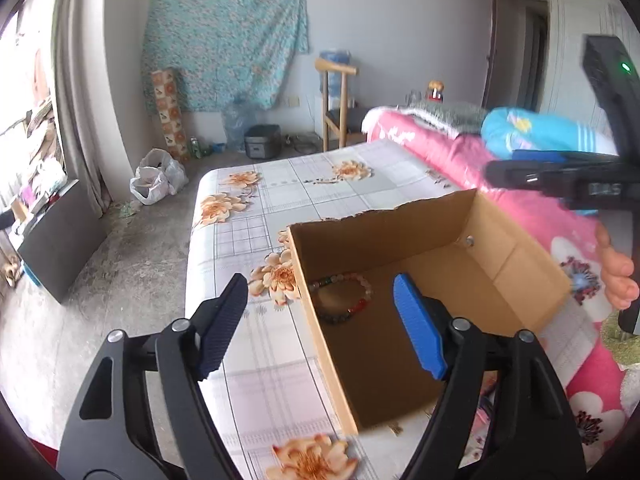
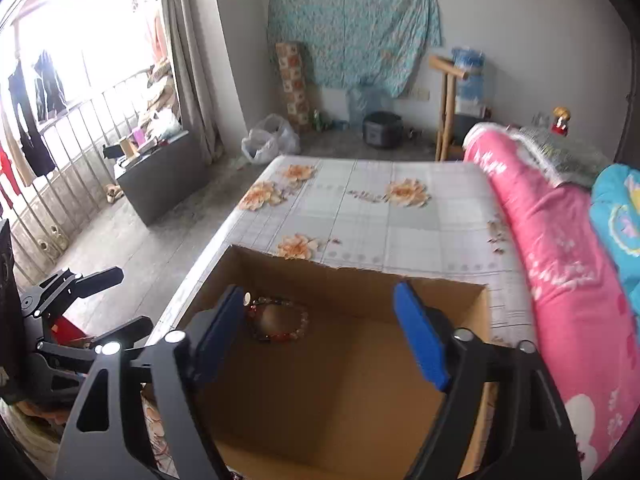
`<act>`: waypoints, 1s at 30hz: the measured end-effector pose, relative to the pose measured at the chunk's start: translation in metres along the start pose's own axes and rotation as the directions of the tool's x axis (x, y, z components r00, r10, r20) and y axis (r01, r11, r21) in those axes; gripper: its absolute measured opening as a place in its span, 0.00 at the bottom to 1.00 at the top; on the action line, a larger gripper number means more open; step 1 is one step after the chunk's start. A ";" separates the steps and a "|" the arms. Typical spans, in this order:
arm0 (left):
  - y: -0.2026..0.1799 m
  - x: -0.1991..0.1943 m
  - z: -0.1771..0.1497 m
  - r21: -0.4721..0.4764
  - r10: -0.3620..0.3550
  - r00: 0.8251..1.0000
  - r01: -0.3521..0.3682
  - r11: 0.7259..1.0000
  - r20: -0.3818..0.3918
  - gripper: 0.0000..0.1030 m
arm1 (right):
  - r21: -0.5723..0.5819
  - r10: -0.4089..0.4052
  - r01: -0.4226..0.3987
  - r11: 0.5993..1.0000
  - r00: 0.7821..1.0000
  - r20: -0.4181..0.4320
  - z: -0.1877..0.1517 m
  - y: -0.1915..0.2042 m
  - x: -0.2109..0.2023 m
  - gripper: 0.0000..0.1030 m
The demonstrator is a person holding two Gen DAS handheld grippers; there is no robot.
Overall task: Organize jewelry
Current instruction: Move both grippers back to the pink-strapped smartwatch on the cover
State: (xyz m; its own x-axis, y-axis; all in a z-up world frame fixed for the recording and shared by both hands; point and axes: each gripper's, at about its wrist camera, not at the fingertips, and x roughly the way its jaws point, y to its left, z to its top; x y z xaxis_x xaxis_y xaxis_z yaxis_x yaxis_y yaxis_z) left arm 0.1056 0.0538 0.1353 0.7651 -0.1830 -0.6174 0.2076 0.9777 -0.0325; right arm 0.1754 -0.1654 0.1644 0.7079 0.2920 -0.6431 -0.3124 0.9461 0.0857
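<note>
**A:** Where is the jewelry now?

**B:** I see one beaded bracelet (image 2: 279, 320). It lies flat on the bottom of the cardboard box (image 2: 440, 292), in the far left corner of the box. The box stands on the bed (image 2: 400, 224), beside the pink quilt (image 2: 560, 260).

**A:** And your two grippers?

**B:** Both stand wide and both are empty. In the right wrist view, the right gripper (image 2: 320, 332) hangs over the open box, and the bracelet shows just to the right of its left finger, a little left of the middle of the frame. In the left wrist view, the left gripper (image 1: 320, 320) straddles the near left wall of the box, and the bracelet (image 1: 344, 298) shows between its fingers, slightly above centre.

**A:** Which hand is nearer to it?

**B:** I judge the left one, because the bracelet sits against the left wall of the box. It is a ring, so it has no real long axis; any approach angle serves. I see no other jewelry outside the box, so I think this piece is already placed.
</note>
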 end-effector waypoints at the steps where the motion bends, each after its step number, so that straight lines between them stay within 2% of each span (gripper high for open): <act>1: 0.001 -0.007 -0.007 -0.019 -0.009 1.000 0.009 1.000 0.010 0.75 | -0.001 -0.029 0.029 1.000 0.999 0.026 -0.005 0.000 -0.017 0.94; 3: 0.001 -0.027 -0.025 -0.057 -0.028 0.999 0.030 0.998 0.036 0.76 | 0.011 -0.086 0.086 0.996 0.994 0.061 -0.021 -0.005 -0.047 0.94; 5: -0.003 -0.038 -0.045 -0.077 -0.043 0.998 0.046 0.996 0.044 0.78 | 0.030 -0.128 0.126 0.992 0.991 0.047 -0.042 -0.011 -0.064 0.94; 7: -0.009 -0.043 -0.064 -0.076 -0.049 0.998 0.052 0.996 0.040 0.79 | 0.039 -0.167 0.167 0.985 0.986 -0.002 -0.064 -0.017 -0.068 0.94; 10: -0.021 -0.034 -0.095 -0.065 -0.041 0.999 0.040 0.997 -0.009 0.80 | -0.012 -0.248 0.248 0.969 0.963 -0.103 -0.102 -0.024 -0.066 0.94; 12: -0.032 -0.018 -0.113 -0.048 -0.023 0.998 0.020 0.999 -0.067 0.80 | -0.056 -0.321 0.317 0.947 0.944 -0.075 -0.121 -0.020 -0.072 0.94; 14: -0.041 -0.008 -0.131 -0.032 -0.010 0.994 0.007 0.999 -0.111 0.80 | -0.072 -0.352 0.352 0.933 0.936 0.011 -0.138 -0.014 -0.083 0.94; 16: -0.052 0.006 -0.143 0.002 0.006 0.988 -0.006 1.000 -0.153 0.80 | -0.075 -0.329 0.331 0.941 0.944 0.038 -0.151 -0.009 -0.089 0.94; 19: -0.064 0.021 -0.158 0.073 0.032 0.979 -0.017 0.997 -0.202 0.80 | -0.104 -0.260 0.255 0.961 0.965 -0.036 -0.171 0.000 -0.074 0.94; 21: -0.072 0.033 -0.163 0.117 0.042 0.971 -0.014 0.993 -0.237 0.80 | -0.127 -0.189 0.177 0.976 0.978 -0.089 -0.181 0.009 -0.060 0.94; 23: -0.075 0.038 -0.164 0.157 0.060 0.968 -0.021 0.987 -0.245 0.80 | -0.158 -0.120 0.097 0.983 0.982 -0.146 -0.189 0.020 -0.045 0.94; 27: -0.086 0.047 -0.165 0.211 0.075 0.966 -0.021 0.977 -0.248 0.80 | -0.215 -0.022 -0.033 0.976 0.968 -0.251 -0.200 0.032 -0.010 0.86; 30: -0.090 0.049 -0.164 0.212 0.082 0.968 -0.031 0.977 -0.239 0.80 | -0.258 0.019 -0.110 0.960 0.943 -0.332 -0.206 0.037 0.015 0.71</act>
State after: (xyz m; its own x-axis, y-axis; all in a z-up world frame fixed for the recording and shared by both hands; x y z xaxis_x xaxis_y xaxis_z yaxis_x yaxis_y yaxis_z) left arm 0.0245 -0.0258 -0.0208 0.6118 -0.0720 -0.7878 0.3086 0.9387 0.1538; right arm 0.0440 -0.1548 0.0010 0.4516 0.2473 -0.8573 -0.5411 0.8398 -0.0428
